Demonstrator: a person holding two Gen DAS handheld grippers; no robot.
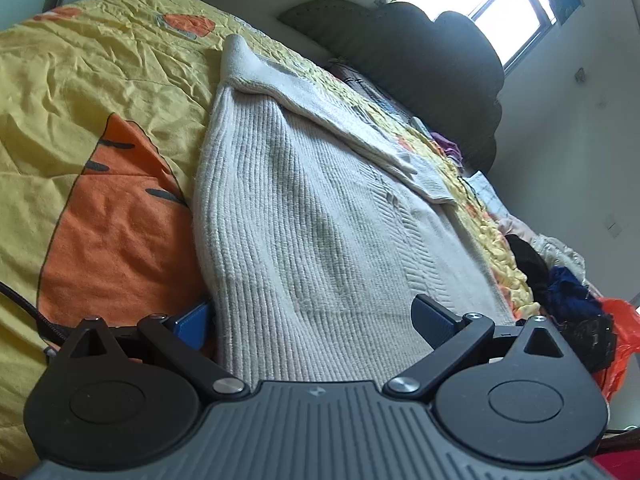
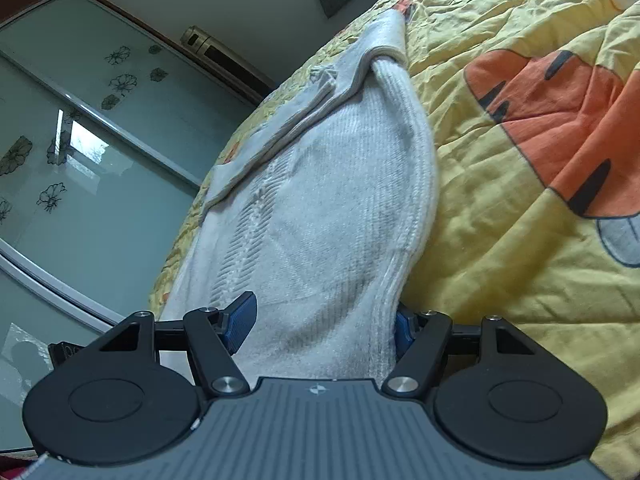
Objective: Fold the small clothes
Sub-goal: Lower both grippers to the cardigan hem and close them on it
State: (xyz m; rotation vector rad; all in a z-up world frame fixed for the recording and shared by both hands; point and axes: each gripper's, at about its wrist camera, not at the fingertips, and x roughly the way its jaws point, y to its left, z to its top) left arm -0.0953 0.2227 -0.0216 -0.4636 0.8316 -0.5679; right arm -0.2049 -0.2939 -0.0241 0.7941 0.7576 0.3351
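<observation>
Sweater [image 1: 304, 216] hem sits between both grippers' jaws: left gripper [image 1: 316, 320] wide, right gripper [image 2: 320, 320] narrower, pads not visibly clamping. Close both evenly w/ full knit thickness before lifting; keep hem taut, level.

Both wrist cameras look low and close along the white sweater [image 1: 304, 216] from opposite edges, sharing it.
</observation>
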